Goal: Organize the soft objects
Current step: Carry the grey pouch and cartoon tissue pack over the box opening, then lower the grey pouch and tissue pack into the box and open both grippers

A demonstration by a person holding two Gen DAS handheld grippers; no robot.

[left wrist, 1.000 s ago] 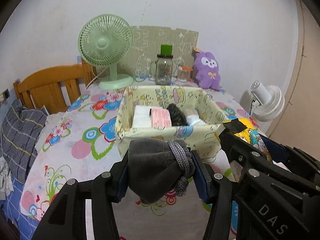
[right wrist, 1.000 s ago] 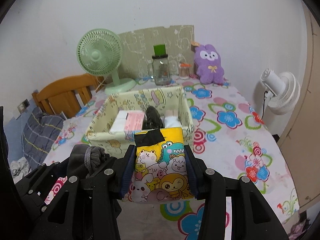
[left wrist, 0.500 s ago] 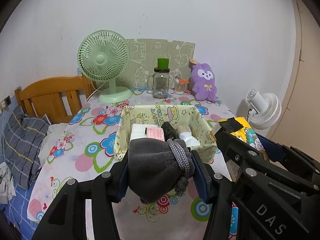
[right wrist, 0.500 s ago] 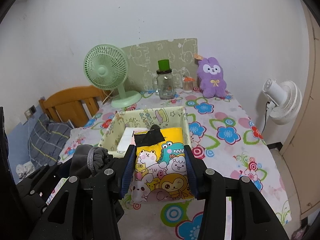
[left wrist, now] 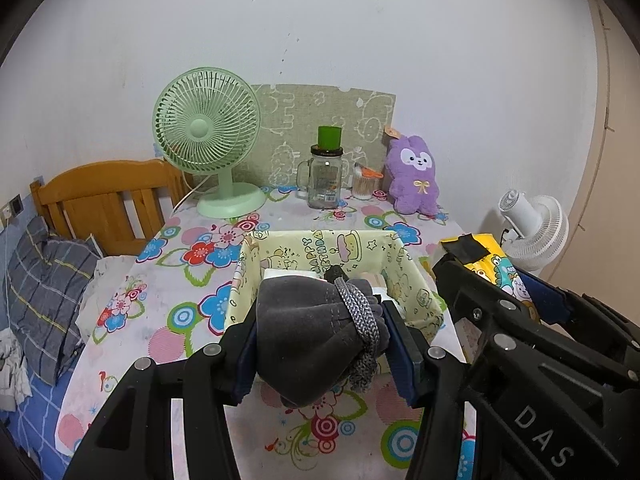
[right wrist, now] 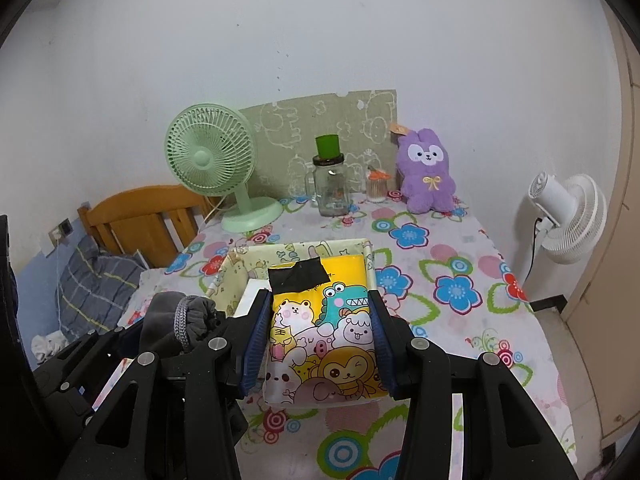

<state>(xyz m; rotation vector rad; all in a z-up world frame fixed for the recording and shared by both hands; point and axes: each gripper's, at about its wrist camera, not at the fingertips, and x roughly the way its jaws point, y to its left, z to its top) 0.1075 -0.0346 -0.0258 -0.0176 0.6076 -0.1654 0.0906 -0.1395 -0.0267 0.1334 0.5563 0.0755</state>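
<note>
So the left gripper [left wrist: 322, 330] is clamped on a bunched grey pouch [left wrist: 316, 336] with a braided cord, and the right gripper [right wrist: 320, 340] squeezes a yellow cartoon tissue pack [right wrist: 324, 332]. Beyond both fingertips sits the fabric bin [left wrist: 416, 280]; its contents are mostly blocked, maybe folded cloths.

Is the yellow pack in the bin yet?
Not yet. The yellow pack is clamped between the right gripper's fingers, held in front of the bin, above the tablecloth.
</note>
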